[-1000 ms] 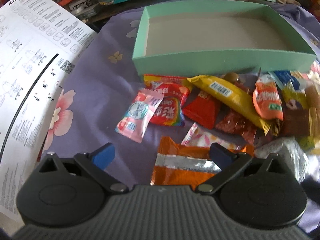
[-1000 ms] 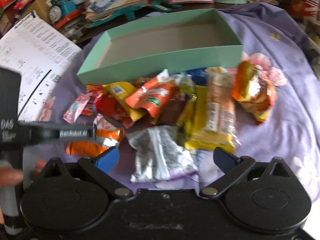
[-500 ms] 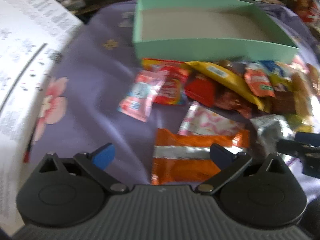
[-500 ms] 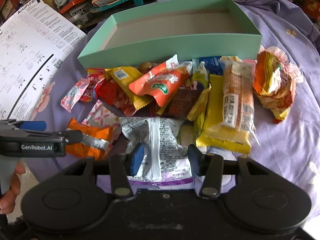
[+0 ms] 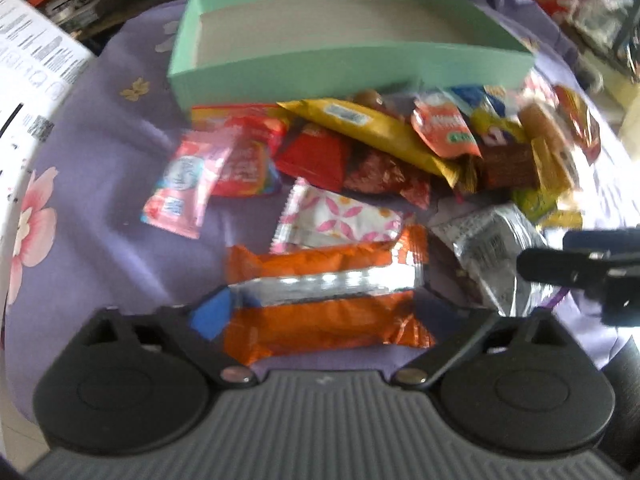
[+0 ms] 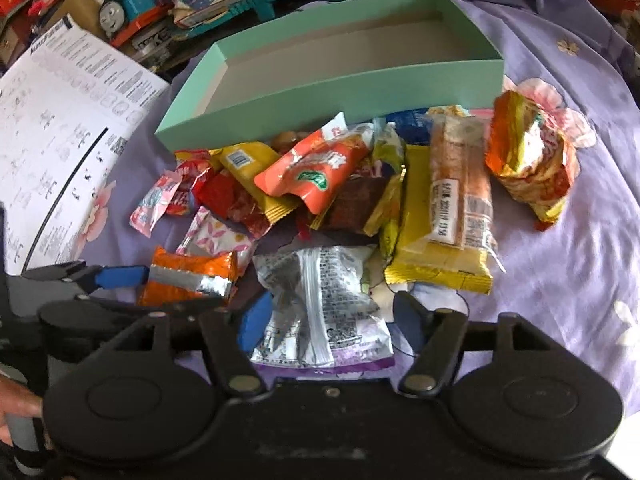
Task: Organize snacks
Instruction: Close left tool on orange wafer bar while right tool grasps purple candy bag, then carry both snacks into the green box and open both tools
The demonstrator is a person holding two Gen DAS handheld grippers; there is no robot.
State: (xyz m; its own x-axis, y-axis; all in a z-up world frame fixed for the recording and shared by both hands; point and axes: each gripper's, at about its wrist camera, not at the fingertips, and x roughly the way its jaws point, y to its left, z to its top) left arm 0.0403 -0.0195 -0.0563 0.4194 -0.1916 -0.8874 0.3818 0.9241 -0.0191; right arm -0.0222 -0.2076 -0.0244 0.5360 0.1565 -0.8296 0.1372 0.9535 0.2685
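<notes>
A pile of several snack packets lies on the purple flowered cloth in front of an empty mint-green box (image 5: 348, 68) (image 6: 340, 84). My left gripper (image 5: 320, 316) is open, its jaws on either side of an orange packet with a silver band (image 5: 324, 300) (image 6: 188, 276); the right fingertip is hidden behind the packet. My right gripper (image 6: 328, 318) has its jaws on either side of a silver packet with a purple bottom edge (image 6: 320, 304) (image 5: 492, 252), touching its sides; I cannot tell if it grips. The right gripper's fingers (image 5: 576, 268) show in the left wrist view.
A white instruction sheet (image 6: 60, 152) lies on the left. Toys, books and boxes (image 6: 168, 8) crowd the space behind the green box. A yellow-orange bag (image 6: 532, 160) lies apart at the right of the pile.
My left gripper has moved forward so the orange packet lies between its jaws. My right gripper's jaws closed in around the silver packet half a second ago, then widened a little.
</notes>
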